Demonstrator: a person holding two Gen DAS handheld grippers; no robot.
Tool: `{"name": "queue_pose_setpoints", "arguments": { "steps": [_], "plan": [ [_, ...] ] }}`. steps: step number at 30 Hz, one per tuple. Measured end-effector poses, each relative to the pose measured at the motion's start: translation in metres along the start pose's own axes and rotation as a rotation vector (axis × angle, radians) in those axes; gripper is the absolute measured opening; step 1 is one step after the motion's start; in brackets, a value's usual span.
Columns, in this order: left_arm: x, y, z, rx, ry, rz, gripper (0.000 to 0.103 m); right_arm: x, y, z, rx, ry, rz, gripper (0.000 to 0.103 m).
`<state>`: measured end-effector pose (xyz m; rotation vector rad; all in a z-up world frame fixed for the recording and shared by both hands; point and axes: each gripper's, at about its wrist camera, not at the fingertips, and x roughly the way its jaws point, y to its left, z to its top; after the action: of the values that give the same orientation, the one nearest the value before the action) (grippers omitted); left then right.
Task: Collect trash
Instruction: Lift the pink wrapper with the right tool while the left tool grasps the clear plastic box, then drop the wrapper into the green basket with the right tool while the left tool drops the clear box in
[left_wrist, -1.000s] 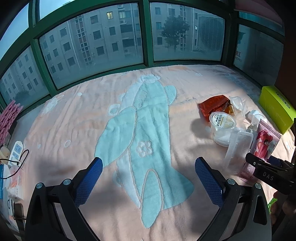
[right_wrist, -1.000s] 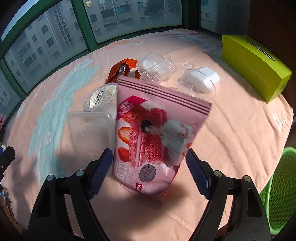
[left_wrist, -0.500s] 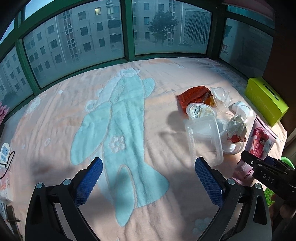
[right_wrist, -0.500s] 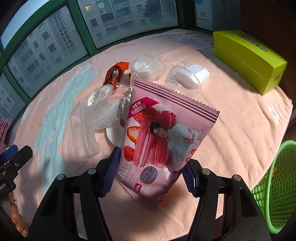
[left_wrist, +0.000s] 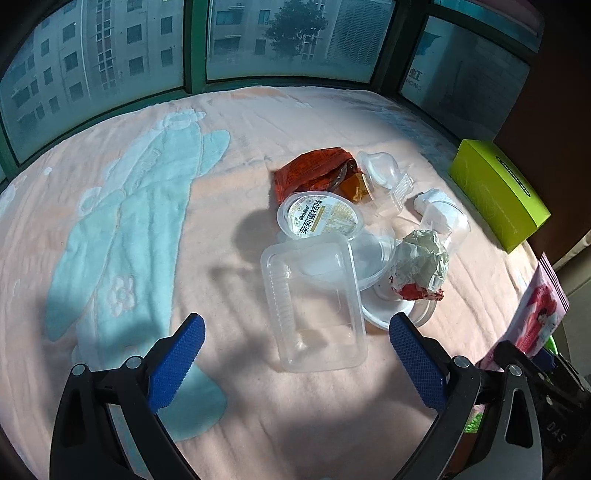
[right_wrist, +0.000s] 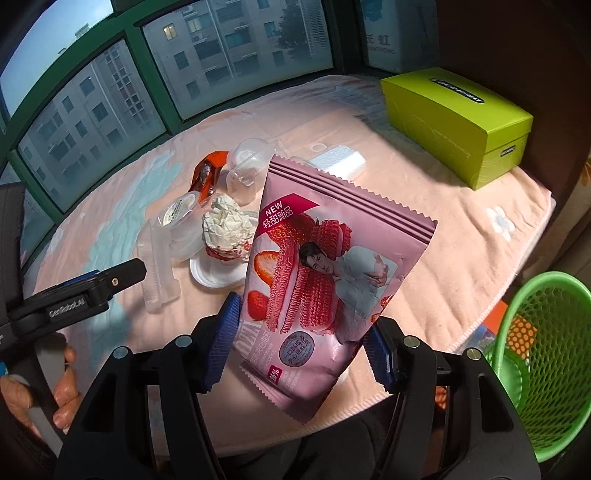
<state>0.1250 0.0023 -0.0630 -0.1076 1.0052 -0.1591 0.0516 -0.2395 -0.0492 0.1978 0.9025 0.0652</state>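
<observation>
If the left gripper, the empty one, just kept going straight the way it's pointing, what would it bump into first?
Most likely the clear rectangular plastic tray: it lies just ahead of the open left gripper, between the lines of its fingers. Depth is hard to judge here, so it might meet the blanket just short of the tray.

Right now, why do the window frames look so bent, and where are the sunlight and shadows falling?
Left wrist view: the fisheye lens bows the green window frame; sun lights the blanket, while the left gripper throws a dark shadow toward the clear tray. Right wrist view: same bending; sun strikes the pink snack bag; the corners go black.
</observation>
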Motion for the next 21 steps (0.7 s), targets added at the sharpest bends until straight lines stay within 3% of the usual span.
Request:
{"name": "queue_pose_setpoints", "arguments": {
  "steps": [5, 13, 14, 21],
  "plan": [
    [0.017, -0.001, 0.009, -0.020, 0.027, -0.081, 0.095, -0.016, -0.017, -0.006, 0.015, -0.012, -0.022, 0.063],
    [0.035, 0.001, 0.012, -0.044, 0.067, -0.135, 0.065, -0.039, -0.053, -0.018, 0.056, -0.029, -0.069, 0.063],
    [0.037, 0.001, 0.012, -0.046, 0.074, -0.138, 0.057, -0.043, -0.057, -0.020, 0.061, -0.031, -0.075, 0.063],
    [0.018, -0.004, 0.001, -0.030, 0.049, -0.120, 0.057, -0.060, -0.092, -0.034, 0.114, -0.036, -0.126, 0.063]
  ]
}}
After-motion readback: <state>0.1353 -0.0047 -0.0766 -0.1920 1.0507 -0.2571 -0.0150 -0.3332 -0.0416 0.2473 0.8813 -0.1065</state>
